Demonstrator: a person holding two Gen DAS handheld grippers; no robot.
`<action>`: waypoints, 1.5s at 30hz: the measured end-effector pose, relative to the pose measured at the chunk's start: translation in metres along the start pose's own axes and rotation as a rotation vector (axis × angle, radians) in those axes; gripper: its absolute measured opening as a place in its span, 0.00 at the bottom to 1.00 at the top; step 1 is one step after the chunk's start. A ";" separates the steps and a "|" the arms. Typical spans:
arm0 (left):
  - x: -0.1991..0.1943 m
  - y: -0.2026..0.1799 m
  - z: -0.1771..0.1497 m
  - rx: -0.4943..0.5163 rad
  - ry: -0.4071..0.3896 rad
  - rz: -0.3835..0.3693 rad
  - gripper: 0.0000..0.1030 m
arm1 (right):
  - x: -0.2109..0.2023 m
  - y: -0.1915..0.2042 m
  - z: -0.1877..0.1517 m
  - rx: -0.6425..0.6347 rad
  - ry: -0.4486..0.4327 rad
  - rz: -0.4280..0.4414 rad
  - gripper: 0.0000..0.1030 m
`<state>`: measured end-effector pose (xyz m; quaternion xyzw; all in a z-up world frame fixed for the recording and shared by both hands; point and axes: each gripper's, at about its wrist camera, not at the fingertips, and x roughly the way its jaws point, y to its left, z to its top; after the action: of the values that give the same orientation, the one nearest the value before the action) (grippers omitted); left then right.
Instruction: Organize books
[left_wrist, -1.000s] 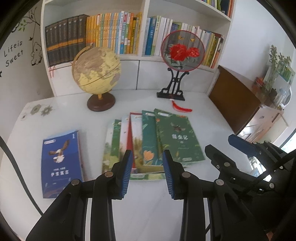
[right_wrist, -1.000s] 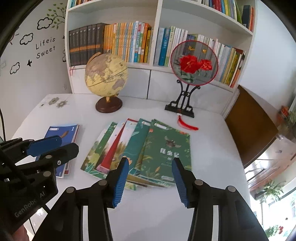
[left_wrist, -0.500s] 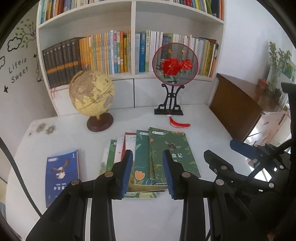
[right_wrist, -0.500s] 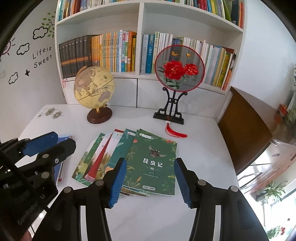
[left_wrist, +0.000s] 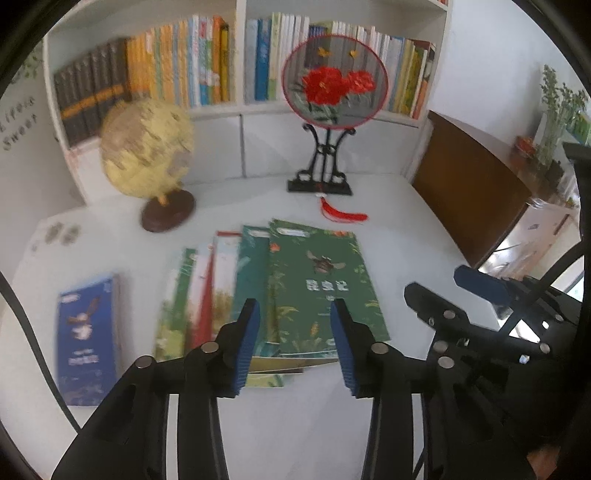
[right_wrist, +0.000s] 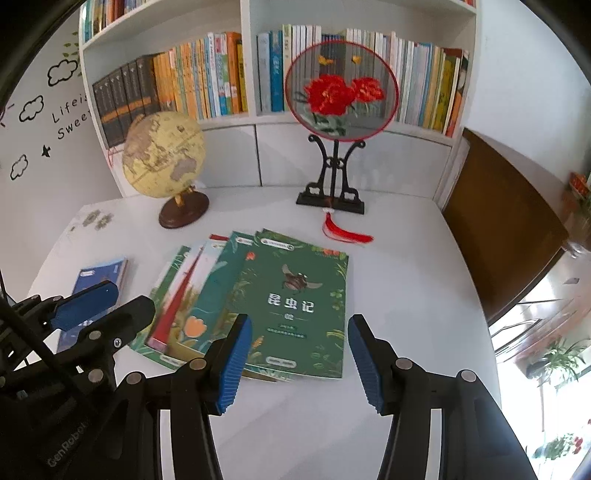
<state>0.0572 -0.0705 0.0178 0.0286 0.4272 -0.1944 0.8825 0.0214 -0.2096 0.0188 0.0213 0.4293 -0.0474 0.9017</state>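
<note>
Fanned books (right_wrist: 258, 302) mid-table (right_wrist: 406, 295), long axes running front edge to shelf edge — green top book (right_wrist: 295, 306) rightmost, left gripper (left_wrist: 293, 341) jaws opening, right gripper (right_wrist: 297, 363) agape — both empty

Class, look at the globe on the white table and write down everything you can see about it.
The globe is a yellowish sphere with brown and grey landmasses, like an antique map. It sits tilted on a short gold-coloured stem above a round dark brown base that looks like wood. It stands upright at the back left of the white table, in front of the bookshelf, left of the fan stand and behind the spread books. Only the table touches it.
</note>
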 end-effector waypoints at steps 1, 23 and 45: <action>0.007 0.003 -0.001 -0.014 0.018 -0.012 0.41 | 0.004 -0.004 -0.001 0.000 -0.005 -0.001 0.52; 0.162 0.023 -0.019 -0.096 0.233 -0.140 0.41 | 0.179 -0.078 -0.036 0.218 0.191 0.203 0.39; 0.155 0.026 -0.023 -0.089 0.218 -0.146 0.41 | 0.189 -0.067 -0.038 0.167 0.224 0.171 0.38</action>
<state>0.1357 -0.0911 -0.1183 -0.0209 0.5299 -0.2348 0.8146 0.1039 -0.2859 -0.1516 0.1379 0.5183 -0.0032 0.8440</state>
